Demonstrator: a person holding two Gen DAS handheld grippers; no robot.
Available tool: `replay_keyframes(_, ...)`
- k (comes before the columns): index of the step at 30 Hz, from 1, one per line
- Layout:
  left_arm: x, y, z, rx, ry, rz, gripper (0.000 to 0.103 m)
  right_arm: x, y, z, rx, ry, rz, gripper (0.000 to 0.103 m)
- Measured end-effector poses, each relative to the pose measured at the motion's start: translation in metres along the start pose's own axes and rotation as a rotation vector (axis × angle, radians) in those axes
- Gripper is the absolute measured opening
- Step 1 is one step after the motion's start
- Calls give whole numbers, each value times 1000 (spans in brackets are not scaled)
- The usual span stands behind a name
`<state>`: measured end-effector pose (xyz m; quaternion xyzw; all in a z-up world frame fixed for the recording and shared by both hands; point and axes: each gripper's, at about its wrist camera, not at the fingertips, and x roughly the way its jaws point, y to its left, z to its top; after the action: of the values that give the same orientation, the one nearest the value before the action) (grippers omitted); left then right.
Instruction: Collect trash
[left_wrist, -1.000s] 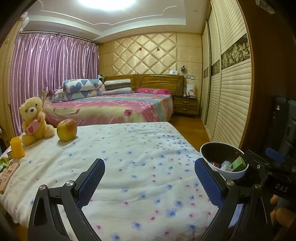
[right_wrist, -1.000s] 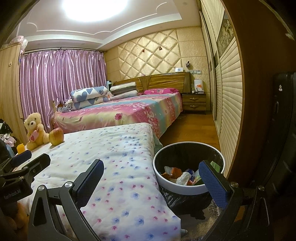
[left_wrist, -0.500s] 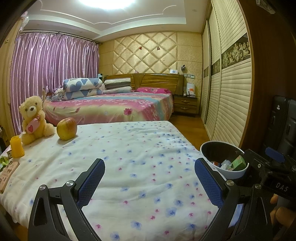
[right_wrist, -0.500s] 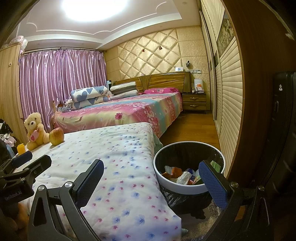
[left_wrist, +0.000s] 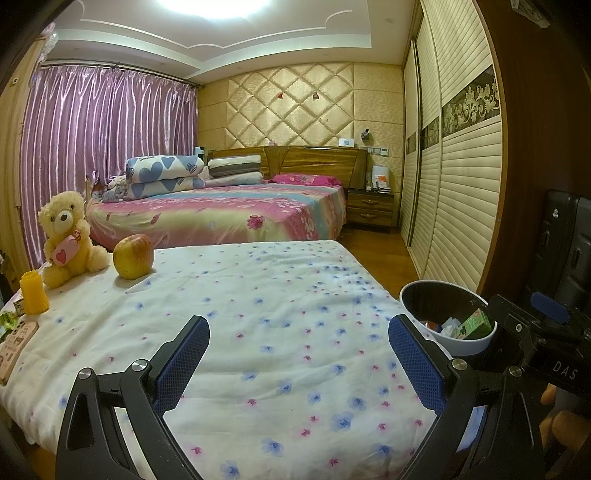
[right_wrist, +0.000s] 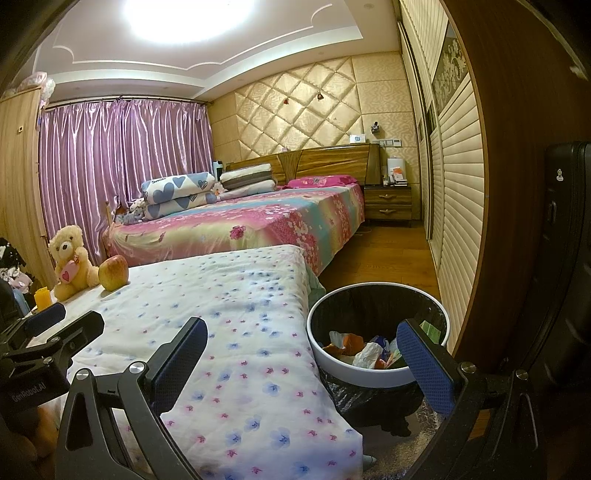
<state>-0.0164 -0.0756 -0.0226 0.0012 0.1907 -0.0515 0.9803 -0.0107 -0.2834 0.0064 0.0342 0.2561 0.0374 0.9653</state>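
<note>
- A flowered cloth is being shown spread over a low surface in a bedroom.
- Crumpled paper, wrappers and a green carton are being held inside the white-rimmed trash bin, lined with a black bag, just beside the cloth's edge.
- The left gripper is being held spread wide over the cloth, grasping nothing.
- The right gripper is being kept equally wide, one finger in front of the bin.
</note>
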Motion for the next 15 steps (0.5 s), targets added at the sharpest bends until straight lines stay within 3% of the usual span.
replay_keyframes(15, 1, 1, -1, 3, 4, -8, 99, 0, 0, 0, 2, -1, 1, 103)
